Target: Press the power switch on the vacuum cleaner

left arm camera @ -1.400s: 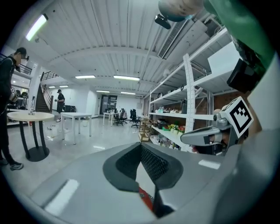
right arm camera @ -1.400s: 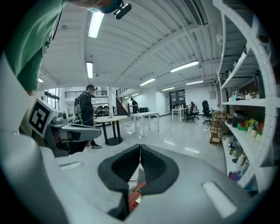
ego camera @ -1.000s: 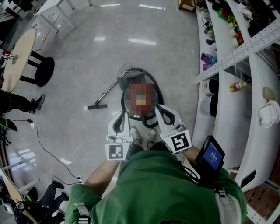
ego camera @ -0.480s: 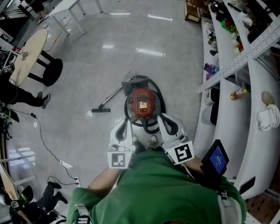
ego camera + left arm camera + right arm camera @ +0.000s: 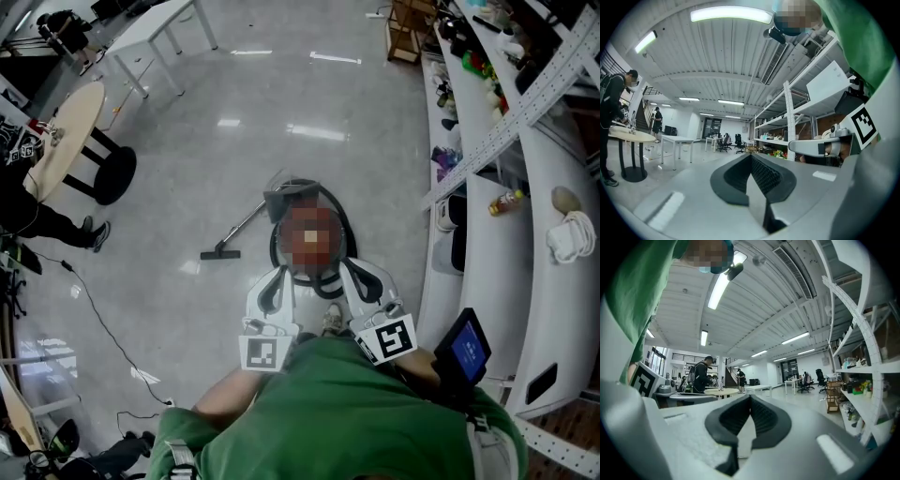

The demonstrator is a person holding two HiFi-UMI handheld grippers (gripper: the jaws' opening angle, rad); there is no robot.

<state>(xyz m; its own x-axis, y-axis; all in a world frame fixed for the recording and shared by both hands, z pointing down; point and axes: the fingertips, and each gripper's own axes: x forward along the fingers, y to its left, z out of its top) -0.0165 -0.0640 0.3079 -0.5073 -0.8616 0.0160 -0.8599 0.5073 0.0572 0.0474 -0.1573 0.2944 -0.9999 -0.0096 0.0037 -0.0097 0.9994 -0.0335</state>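
The vacuum cleaner (image 5: 311, 202), a round canister ringed by a black hose, stands on the grey floor straight ahead of me; a mosaic patch hides its red top and any switch. Its wand and floor nozzle (image 5: 221, 251) lie to its left. My left gripper (image 5: 279, 274) and right gripper (image 5: 349, 267) are held side by side just short of the canister's near side, both shut with nothing in them. The left gripper view shows its pads (image 5: 751, 157) meeting, and the right gripper view shows the same (image 5: 750, 397). Both views look out level across the room, past the vacuum.
White shelving (image 5: 487, 187) loaded with small items runs along the right. A round table (image 5: 61, 127) with a black base and a white desk (image 5: 155, 33) stand at the left back. A person's legs (image 5: 47, 225) and a cable (image 5: 94, 319) are on the floor at left.
My view has tipped forward, so the vacuum sits a little higher in frame. Both grippers stay shut and have edged slightly toward the canister.
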